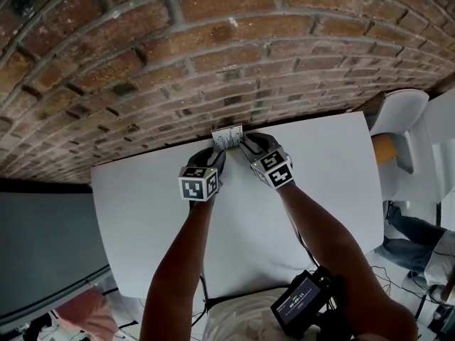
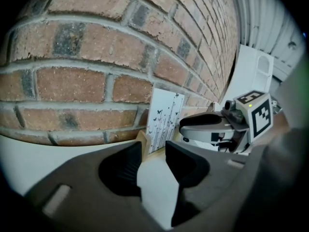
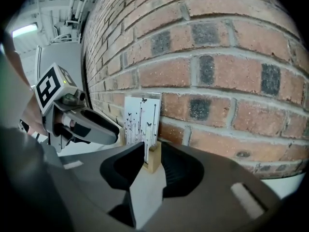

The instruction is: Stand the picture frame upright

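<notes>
Nearest us, at 6 o'clock, we find a black device [image 1: 302, 305] with a small screen at the person's waist. Ahead lies a white table [image 1: 142, 212]. The left gripper [image 2: 153, 153] has its jaws apart with only bare table between them. The frame stands just past their tips. The right gripper [image 3: 153, 161] has its jaws closed on the end of the wooden base [image 3: 154, 154]. At the table's 12 o'clock edge we see the picture frame [image 1: 227, 138] standing upright between the two grippers, just beside the brick wall [image 1: 213, 48] — a white card printed with thin stems and butterflies. A white chair [image 1: 399, 116] sits at 2 o'clock, well apart.
</notes>
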